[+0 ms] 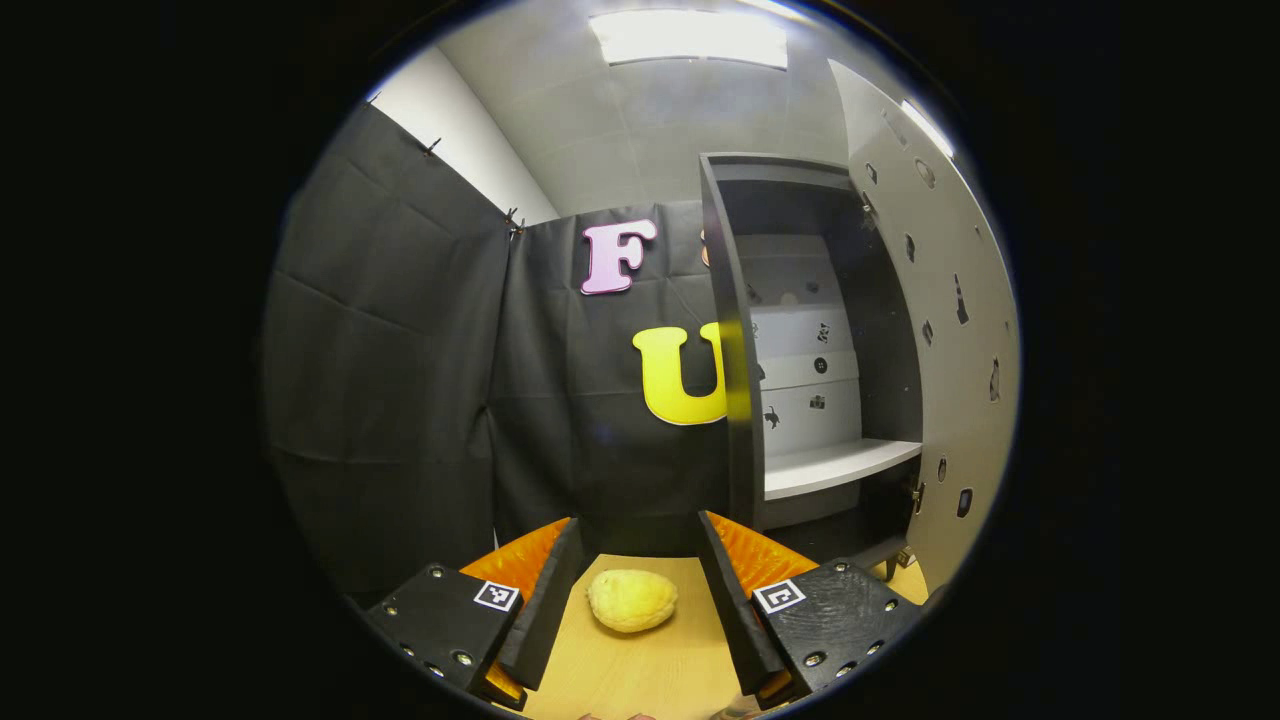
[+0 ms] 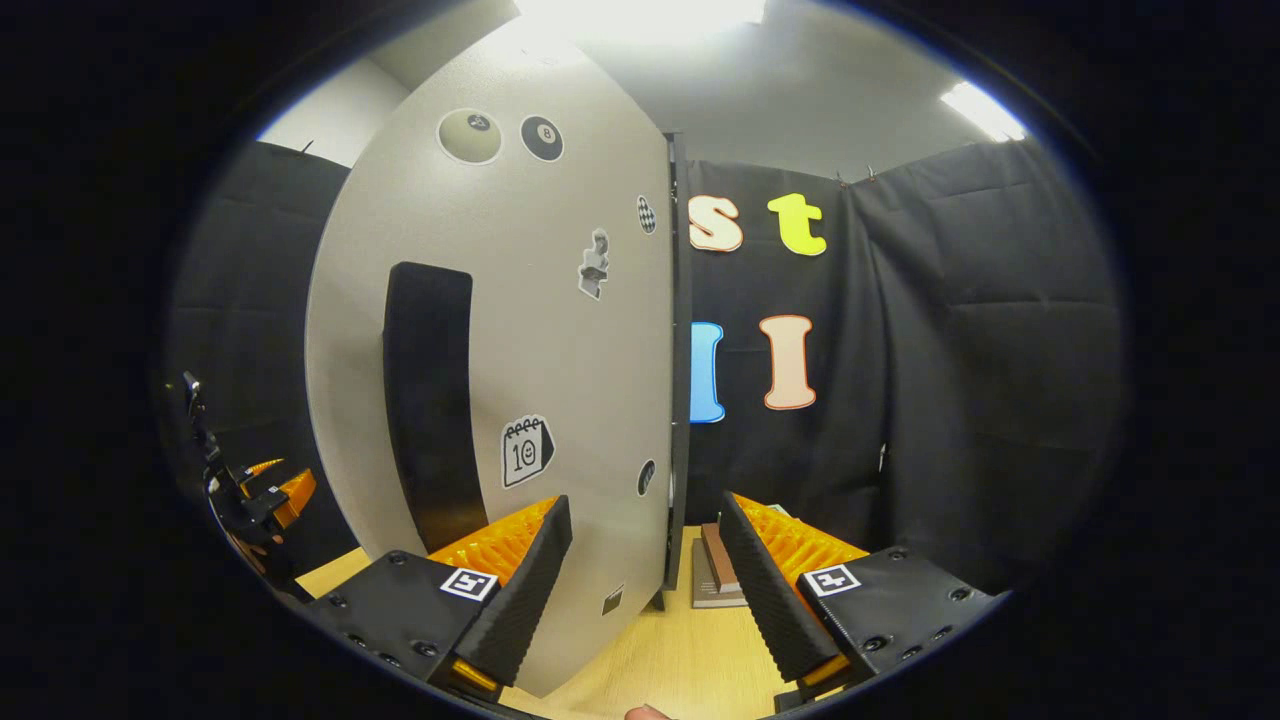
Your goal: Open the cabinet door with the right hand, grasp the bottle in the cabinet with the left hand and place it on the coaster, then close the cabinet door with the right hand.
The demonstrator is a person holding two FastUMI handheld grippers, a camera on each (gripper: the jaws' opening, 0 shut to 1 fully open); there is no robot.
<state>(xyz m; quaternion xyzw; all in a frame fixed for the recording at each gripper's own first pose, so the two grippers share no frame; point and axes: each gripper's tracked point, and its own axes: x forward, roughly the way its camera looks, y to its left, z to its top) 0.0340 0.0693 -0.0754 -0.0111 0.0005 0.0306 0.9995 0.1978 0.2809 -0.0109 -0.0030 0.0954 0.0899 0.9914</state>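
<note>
Left gripper view: one cabinet (image 1: 830, 340) ahead and right of the left gripper (image 1: 640, 600), its one door (image 1: 950, 330) swung open; one lemon (image 1: 631, 600) lies on the table (image 1: 650, 670) between the spread, empty fingers. The right gripper (image 2: 640, 590), also wide apart and empty, straddles the door's free edge without touching. One bottle: I cannot tell where.

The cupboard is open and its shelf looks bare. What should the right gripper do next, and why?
Probably swing the cabinet door shut. The shelf is bare, the door stands wide open, and the open right gripper has the door's lower part between its fingers.
</note>
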